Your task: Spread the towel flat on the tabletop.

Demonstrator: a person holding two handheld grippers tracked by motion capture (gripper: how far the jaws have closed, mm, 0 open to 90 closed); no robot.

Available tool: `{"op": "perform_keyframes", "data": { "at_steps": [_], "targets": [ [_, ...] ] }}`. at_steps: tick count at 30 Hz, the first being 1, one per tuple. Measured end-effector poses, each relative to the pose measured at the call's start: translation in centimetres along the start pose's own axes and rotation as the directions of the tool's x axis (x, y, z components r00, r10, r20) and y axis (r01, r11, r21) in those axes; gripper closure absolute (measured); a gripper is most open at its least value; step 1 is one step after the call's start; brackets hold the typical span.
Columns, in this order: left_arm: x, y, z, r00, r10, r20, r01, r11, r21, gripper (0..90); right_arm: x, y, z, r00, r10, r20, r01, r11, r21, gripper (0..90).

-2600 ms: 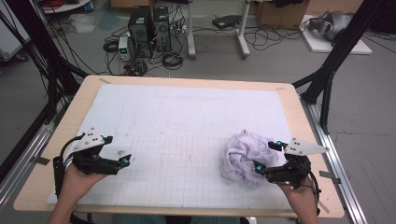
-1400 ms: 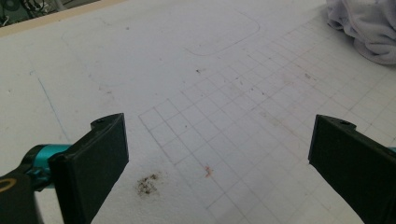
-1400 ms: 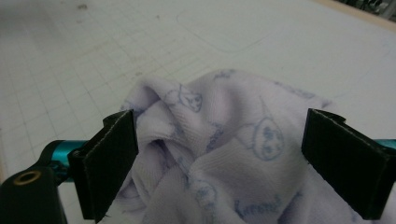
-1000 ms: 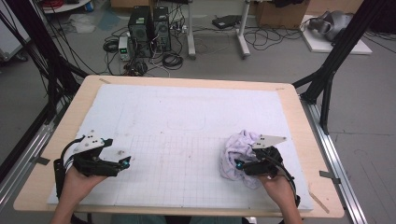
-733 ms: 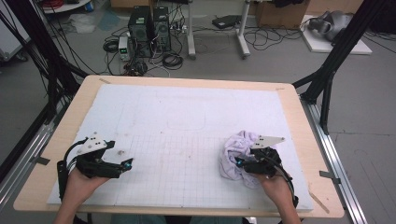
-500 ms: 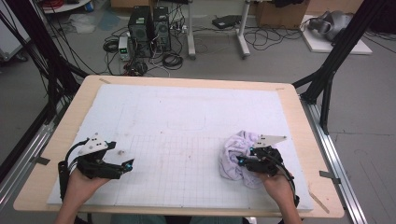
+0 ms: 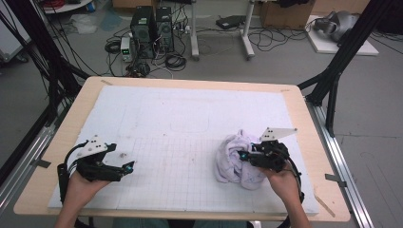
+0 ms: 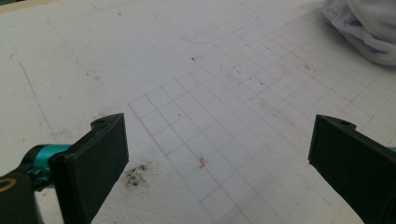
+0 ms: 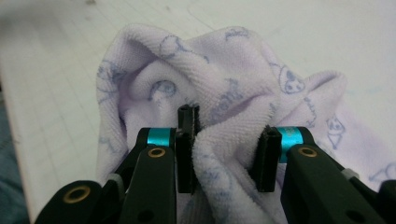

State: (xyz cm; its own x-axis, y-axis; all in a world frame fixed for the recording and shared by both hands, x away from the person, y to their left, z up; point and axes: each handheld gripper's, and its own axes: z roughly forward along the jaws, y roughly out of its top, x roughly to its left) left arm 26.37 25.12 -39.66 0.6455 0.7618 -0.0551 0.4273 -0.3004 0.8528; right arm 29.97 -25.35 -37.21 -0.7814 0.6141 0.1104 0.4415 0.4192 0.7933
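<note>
your right gripper [image 9: 224, 154] has just been closing and now pinches a thick fold of the lilac towel [image 7: 235, 159], ready to lift it free. the towel lies bunched on the mat's [image 7: 180, 114] right, with no clear long axis. your left gripper [image 8: 219, 154] waits spread wide, holding nothing.

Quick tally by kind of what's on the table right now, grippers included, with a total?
Towel: 1, lilac, crumpled, a fold pinched in the right gripper
Grippers: 2, the left gripper open over the mat
Mat: 1, white, with a grid
Total: 4
</note>
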Motion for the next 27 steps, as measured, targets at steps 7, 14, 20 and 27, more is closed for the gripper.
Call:
{"op": "perform_keyframes", "data": {
  "at_steps": [7, 14, 20, 27],
  "targets": [
    [0.1, 0.4, -0.1, 1.0, 0.004, 0.0, -0.004, 1.0, -0.004, 5.4, 1.5, 3.8, 0.6, 0.9978, -0.041, -0.052, 0.039, 0.998, -0.049, 68.2],
    [0.1, 0.9, -0.2, 1.0, 0.008, -0.002, -0.008, 0.9999, -0.007, 5.3, 3.2, 7.5, 1.7, 0.9898, -0.09, -0.111, 0.079, 0.992, -0.1, 68.1],
    [0.1, 1.3, -0.4, 0.9999, 0.014, -0.002, -0.014, 0.9998, -0.014, 5.4, 4.9, 9.9, 2.8, 0.9797, -0.138, -0.145, 0.121, 0.985, -0.125, 68.1],
    [0.1, 1.4, -0.4, 0.9999, 0.011, -0.001, -0.011, 0.9997, -0.021, 5.4, 6.7, 11.6, 4.0, 0.97, -0.156, -0.186, 0.124, 0.977, -0.173, 67.8]
  ]
}}
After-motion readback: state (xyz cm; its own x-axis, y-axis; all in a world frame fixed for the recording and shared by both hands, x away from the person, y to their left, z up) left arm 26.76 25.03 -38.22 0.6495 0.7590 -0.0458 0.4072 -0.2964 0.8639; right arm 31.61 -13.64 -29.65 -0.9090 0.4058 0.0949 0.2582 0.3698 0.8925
